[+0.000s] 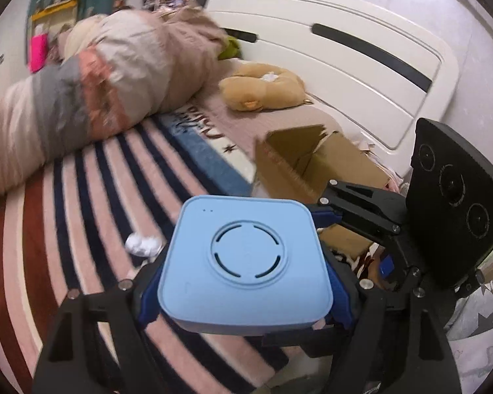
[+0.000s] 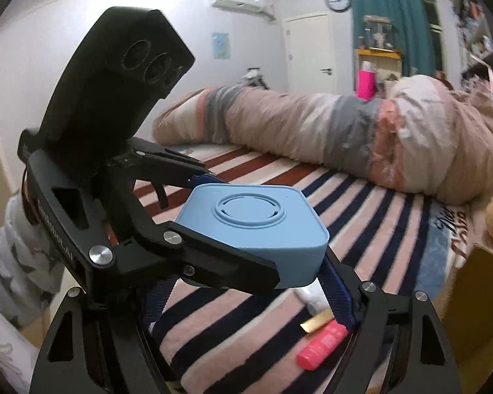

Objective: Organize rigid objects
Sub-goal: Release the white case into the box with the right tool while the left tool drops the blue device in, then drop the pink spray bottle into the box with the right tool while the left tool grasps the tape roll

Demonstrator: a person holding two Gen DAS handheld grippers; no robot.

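A light-blue square device (image 1: 245, 267) with a round vent on top is held above the striped bedspread. My left gripper (image 1: 243, 298) is shut on its two sides. The device also shows in the right wrist view (image 2: 253, 229), where my right gripper (image 2: 246, 292) grips its near end and the left gripper clamps it from the left. My right gripper shows in the left wrist view at the right (image 1: 361, 210), touching the device's far right corner. An open cardboard box (image 1: 312, 164) sits just beyond it on the bed.
A rolled quilt (image 1: 92, 88) lies along the far side of the striped bedspread (image 1: 82, 203). A tan plush toy (image 1: 263, 88) sits by the white headboard (image 1: 345, 49). A crumpled tissue (image 1: 143, 243) lies on the bed. A pink tube (image 2: 322, 344) and gold item (image 2: 315, 323) lie below the device.
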